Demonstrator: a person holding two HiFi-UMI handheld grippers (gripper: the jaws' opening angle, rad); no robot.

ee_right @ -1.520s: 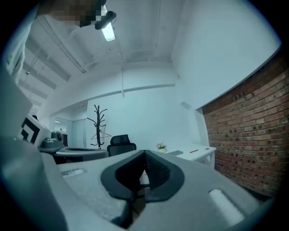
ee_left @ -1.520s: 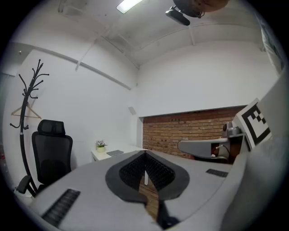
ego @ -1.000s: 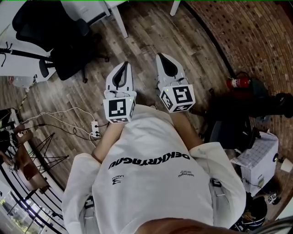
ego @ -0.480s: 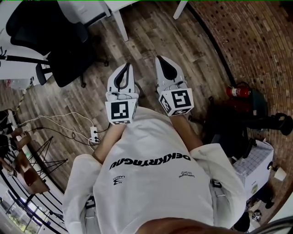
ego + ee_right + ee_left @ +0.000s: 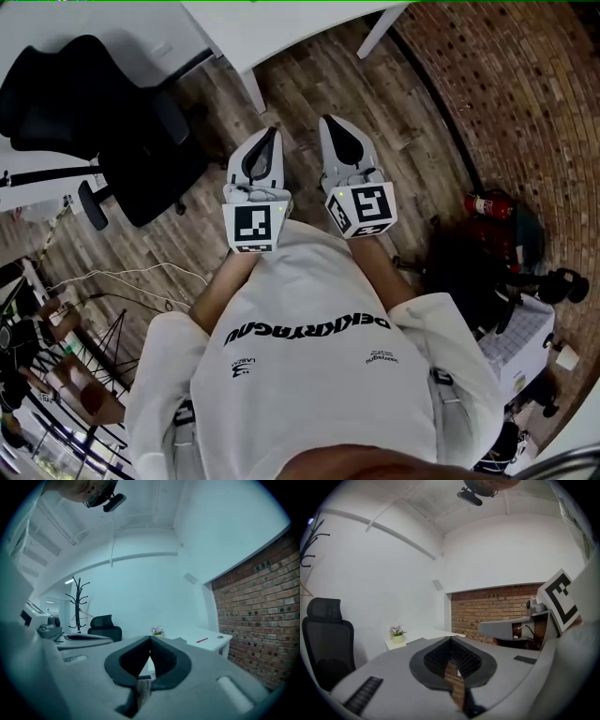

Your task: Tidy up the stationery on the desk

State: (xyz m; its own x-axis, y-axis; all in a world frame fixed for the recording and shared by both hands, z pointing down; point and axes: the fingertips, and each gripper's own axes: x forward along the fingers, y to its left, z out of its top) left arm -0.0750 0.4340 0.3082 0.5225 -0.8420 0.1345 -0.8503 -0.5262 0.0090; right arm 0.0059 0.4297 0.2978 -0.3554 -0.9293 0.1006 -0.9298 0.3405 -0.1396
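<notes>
Both grippers are held in front of my chest, above the wooden floor. My left gripper [image 5: 273, 131] is shut with nothing between its jaws, as its own view [image 5: 451, 638] also shows. My right gripper [image 5: 328, 120] is shut and empty too, its tips meeting in the right gripper view [image 5: 150, 641]. A white desk [image 5: 281, 28] stands ahead at the top of the head view. In the right gripper view a red pen [image 5: 202, 640] lies on the desk [image 5: 220, 641], with a small potted flower [image 5: 157, 631] further back. The left gripper view shows the same flower pot [image 5: 397, 633].
A black office chair [image 5: 94, 112] stands to the left of the desk. A brick wall [image 5: 525, 84] runs along the right, with a red fire extinguisher [image 5: 486, 204] at its foot. A coat rack [image 5: 77, 602] stands far back. Cables and clutter lie at the lower left.
The view has shifted toward the desk, which now shows more at the top. Both grippers stay shut and side by side; the chair and the fire extinguisher have slid downward in view.
</notes>
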